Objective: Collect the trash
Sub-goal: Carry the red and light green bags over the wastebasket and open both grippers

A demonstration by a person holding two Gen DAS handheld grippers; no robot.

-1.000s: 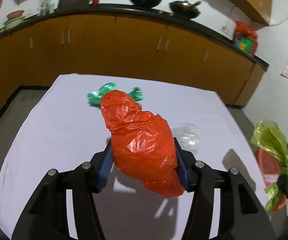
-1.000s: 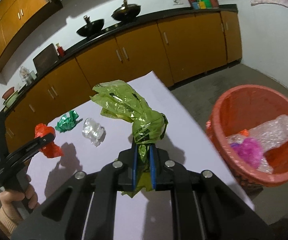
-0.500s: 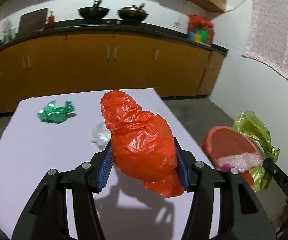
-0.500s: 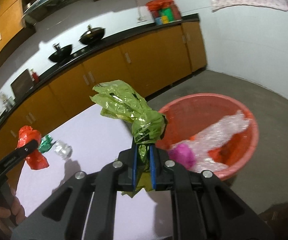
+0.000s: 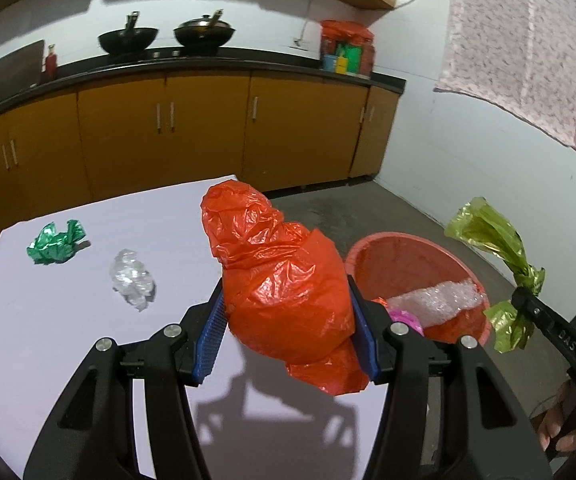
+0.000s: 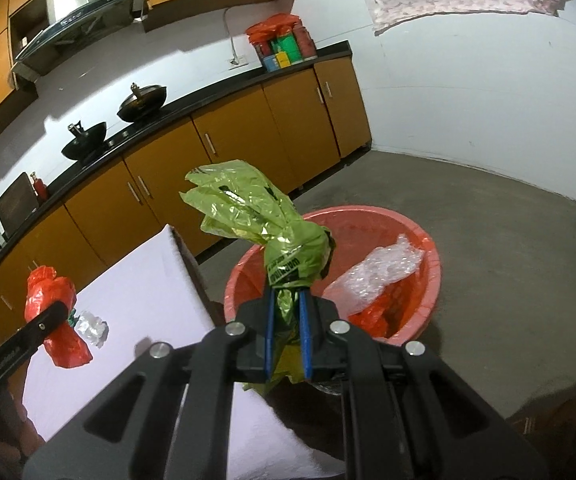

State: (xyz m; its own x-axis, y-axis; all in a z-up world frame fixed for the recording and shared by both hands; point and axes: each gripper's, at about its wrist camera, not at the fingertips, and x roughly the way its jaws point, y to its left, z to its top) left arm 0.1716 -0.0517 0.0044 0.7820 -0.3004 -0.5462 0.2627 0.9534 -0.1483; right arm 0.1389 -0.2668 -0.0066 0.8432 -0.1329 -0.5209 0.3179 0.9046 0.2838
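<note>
My left gripper is shut on a crumpled orange plastic bag, held above the white table near its right edge. My right gripper is shut on a yellow-green foil wrapper, held over the near rim of the red trash basin on the floor. The basin holds bubble wrap, a pink piece and orange scraps. A green foil wrapper and a clear plastic wad lie on the table. The orange bag also shows in the right wrist view.
Orange kitchen cabinets with a black counter run along the far wall, with two woks on top. Grey concrete floor surrounds the basin. The table's right edge stands beside the basin.
Both grippers have swung right toward the basin with their loads. The basin has come into fuller view; the green wrapper and clear wad have shifted left in the left wrist view.
</note>
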